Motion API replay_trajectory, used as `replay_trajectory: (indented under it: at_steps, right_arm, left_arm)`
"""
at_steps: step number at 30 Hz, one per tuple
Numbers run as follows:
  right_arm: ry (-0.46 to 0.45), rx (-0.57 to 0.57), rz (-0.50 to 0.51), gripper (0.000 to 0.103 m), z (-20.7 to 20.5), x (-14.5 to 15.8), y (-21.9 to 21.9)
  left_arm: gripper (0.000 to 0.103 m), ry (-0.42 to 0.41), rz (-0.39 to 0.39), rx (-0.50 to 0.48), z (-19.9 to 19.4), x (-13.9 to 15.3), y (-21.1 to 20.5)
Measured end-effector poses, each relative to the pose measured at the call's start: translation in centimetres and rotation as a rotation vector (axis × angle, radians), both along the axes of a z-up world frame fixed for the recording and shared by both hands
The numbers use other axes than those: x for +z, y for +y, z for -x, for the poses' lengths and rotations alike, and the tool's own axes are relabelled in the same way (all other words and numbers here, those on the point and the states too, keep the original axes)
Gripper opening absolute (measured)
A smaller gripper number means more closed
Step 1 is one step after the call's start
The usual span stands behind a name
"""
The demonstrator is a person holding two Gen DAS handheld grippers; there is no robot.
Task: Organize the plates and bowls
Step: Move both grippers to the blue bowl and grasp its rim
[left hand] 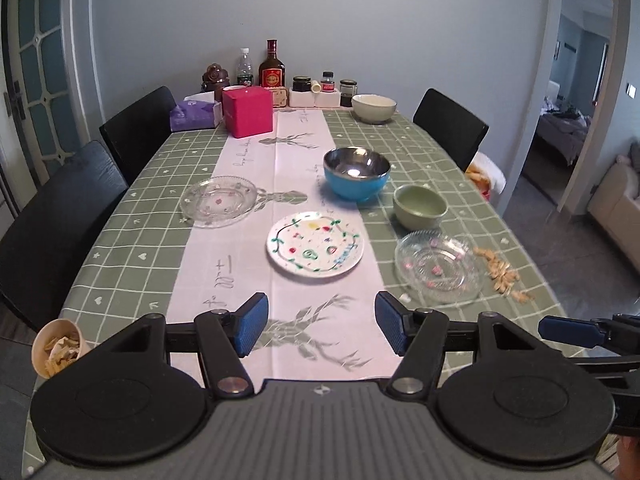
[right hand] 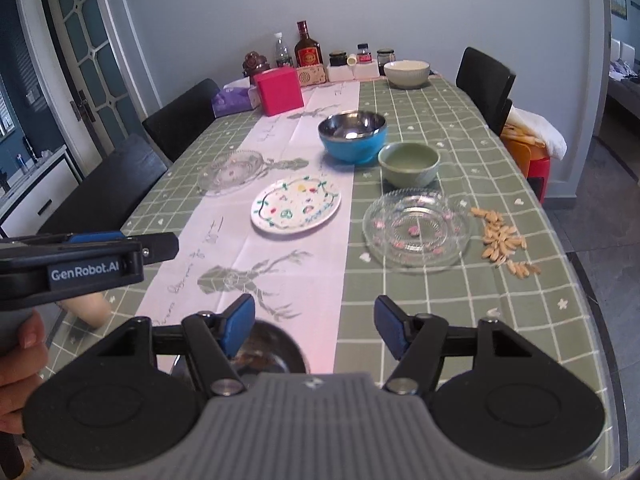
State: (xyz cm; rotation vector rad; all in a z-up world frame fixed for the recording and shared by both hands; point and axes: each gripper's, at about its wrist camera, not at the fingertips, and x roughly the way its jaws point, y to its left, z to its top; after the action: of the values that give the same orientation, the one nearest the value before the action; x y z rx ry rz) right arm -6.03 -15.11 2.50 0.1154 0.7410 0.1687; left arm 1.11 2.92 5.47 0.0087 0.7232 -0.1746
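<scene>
On the green checked table lie a painted white plate [left hand: 315, 243] [right hand: 296, 204], a glass plate [left hand: 219, 201] [right hand: 232, 171] to its left and another glass plate [left hand: 439, 265] [right hand: 416, 227] to its right. Behind them stand a blue bowl with a steel lining [left hand: 356, 173] [right hand: 353, 135], a small green bowl [left hand: 420, 206] [right hand: 409, 163] and a white bowl [left hand: 374, 108] [right hand: 407, 73] at the far end. My left gripper [left hand: 320, 328] hovers open over the near runner, holding nothing. My right gripper [right hand: 314, 330] is open too, above a dark dish [right hand: 276, 354] partly hidden under it.
Bottles, jars, a pink box [left hand: 248, 112] and a tissue pack stand at the far end. Loose nutshells [right hand: 504, 242] lie by the right glass plate. A paper cup of shells [left hand: 58, 346] sits at the near left corner. Black chairs [left hand: 60, 224] line both sides.
</scene>
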Motion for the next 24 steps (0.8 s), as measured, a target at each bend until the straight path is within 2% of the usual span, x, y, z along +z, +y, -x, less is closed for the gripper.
replay_trajectory:
  at_steps: [5,9,12,15,18,21,24]
  right_arm:
    - [-0.044,-0.039,-0.033,0.061,-1.9,2.6,-2.4]
    - [-0.049,-0.08,-0.063,0.061,-4.6,3.9,-4.2]
    - [-0.021,-0.112,-0.121,0.061,-7.7,4.3,-5.7]
    - [0.024,-0.136,-0.224,0.061,-11.6,4.2,-7.3]
    - [0.026,-0.177,-0.239,0.06,-15.6,3.9,-7.9]
    - [0.078,-0.177,-0.282,0.06,-20.2,3.4,-8.7]
    - [0.109,-0.203,-0.306,0.06,-24.5,2.4,-9.0]
  left_arm:
    - [0.072,0.004,0.057,0.012,-2.3,1.8,0.1]
    - [0.073,-0.009,0.053,0.025,-4.5,2.5,-0.3]
    - [0.073,0.016,0.058,0.032,-7.1,2.5,-0.4]
    - [0.073,0.032,0.06,0.046,-10.2,2.0,-0.5]
    - [0.073,0.05,0.075,0.101,-13.9,1.0,-0.3]
    - [0.073,0.075,0.104,0.165,-18.0,-0.4,0.2]
    - [0.073,0.041,0.08,0.159,-22.2,-1.8,0.0]
